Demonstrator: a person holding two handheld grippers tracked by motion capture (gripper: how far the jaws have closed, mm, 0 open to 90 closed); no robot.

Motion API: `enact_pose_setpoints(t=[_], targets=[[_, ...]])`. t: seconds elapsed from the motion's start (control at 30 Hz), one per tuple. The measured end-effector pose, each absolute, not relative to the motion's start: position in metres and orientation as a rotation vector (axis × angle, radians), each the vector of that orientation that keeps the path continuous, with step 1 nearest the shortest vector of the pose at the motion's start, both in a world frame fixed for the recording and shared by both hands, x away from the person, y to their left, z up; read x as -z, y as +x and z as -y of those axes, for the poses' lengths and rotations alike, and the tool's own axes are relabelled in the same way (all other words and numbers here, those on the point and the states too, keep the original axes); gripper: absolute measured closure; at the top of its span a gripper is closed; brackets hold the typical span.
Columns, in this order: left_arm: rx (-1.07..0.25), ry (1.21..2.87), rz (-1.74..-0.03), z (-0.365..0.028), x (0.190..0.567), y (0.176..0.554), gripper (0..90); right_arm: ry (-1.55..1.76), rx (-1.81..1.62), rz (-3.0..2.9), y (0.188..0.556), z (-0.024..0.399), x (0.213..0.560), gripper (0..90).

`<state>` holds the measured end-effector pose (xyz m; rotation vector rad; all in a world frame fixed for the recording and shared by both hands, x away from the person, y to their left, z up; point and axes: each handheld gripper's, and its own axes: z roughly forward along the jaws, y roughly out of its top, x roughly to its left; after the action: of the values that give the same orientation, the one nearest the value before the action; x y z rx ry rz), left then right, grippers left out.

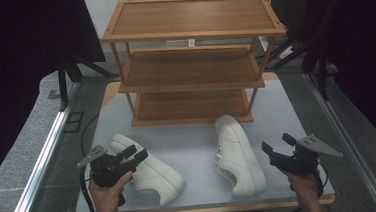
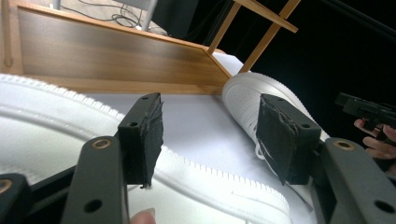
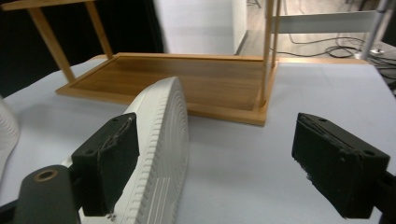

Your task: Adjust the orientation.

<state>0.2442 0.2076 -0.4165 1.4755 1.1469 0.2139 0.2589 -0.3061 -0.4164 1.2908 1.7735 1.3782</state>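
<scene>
Two white sneakers lie on the white table in front of a wooden three-shelf rack (image 1: 193, 68). The left sneaker (image 1: 153, 172) lies slanted, and my left gripper (image 1: 135, 153) hovers open over its near-left end. In the left gripper view the open jaws (image 2: 212, 140) hang above that shoe (image 2: 46, 135), with the other shoe (image 2: 252, 93) beyond. The right sneaker (image 1: 237, 155) seems to lie on its side, ribbed sole (image 3: 163, 149) turned toward my right gripper (image 1: 277, 143). That gripper (image 3: 222, 163) stands open just to the shoe's right, with nothing between its pads.
The rack's bottom shelf (image 3: 187, 79) is bare and sits just behind the shoes. The table's front edge (image 1: 203, 208) runs close below both hands. Dark curtains and stand legs (image 1: 73, 69) flank the table. Bare tabletop (image 1: 196, 145) lies between the two sneakers.
</scene>
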Motion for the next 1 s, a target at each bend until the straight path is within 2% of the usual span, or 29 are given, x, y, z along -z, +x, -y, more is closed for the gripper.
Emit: enact_pose_setpoints(t=[0.33, 0.47, 0.77, 1.0], targets=[[-0.220, 1.429, -1.179, -0.224, 0.421, 0.233, 37.4, 1.298, -1.401, -1.705, 0.259, 0.313, 0.411, 19.0], [-0.262, 1.426, -1.206, -0.232, 0.419, 0.222, 37.7, 1.278, -1.406, -1.708, 0.260, 0.306, 0.408, 24.2], [-0.258, 1.433, -1.180, -0.232, 0.417, 0.217, 37.5, 1.269, -1.402, -1.809, 0.265, 0.299, 0.413, 28.9], [-0.267, 1.415, -1.224, -0.238, 0.418, 0.209, 48.7, 1.326, -1.517, -1.765, 0.263, 0.309, 0.410, 30.7]])
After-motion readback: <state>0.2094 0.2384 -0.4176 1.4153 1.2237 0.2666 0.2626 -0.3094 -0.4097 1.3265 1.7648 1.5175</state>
